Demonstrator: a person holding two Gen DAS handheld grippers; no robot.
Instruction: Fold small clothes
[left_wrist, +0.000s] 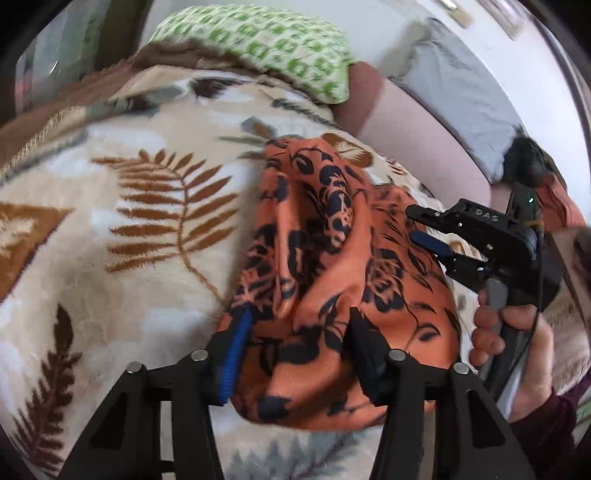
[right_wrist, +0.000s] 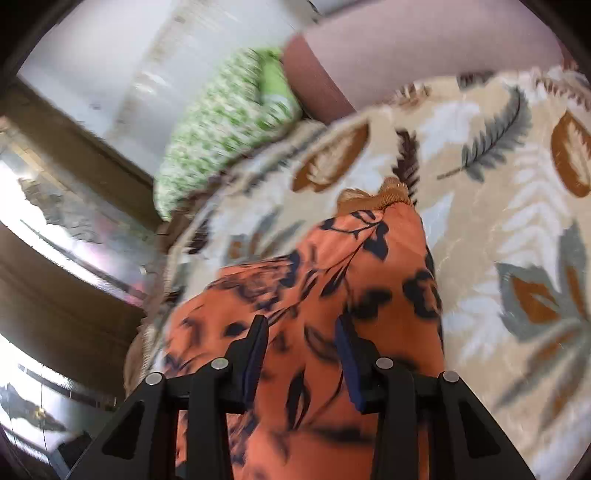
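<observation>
A leaf-patterned blanket lies below a green-and-white pillow.

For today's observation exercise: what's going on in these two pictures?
A person is folding a small orange floral garment on a leaf-patterned blanket. Each hand holds a two-finger tool. The left tool has bunched cloth between its fingers, and the right tool straddles another part of the same garment. The cloth is still crumpled, not yet a neat fold. A green patterned pillow lies behind.
</observation>
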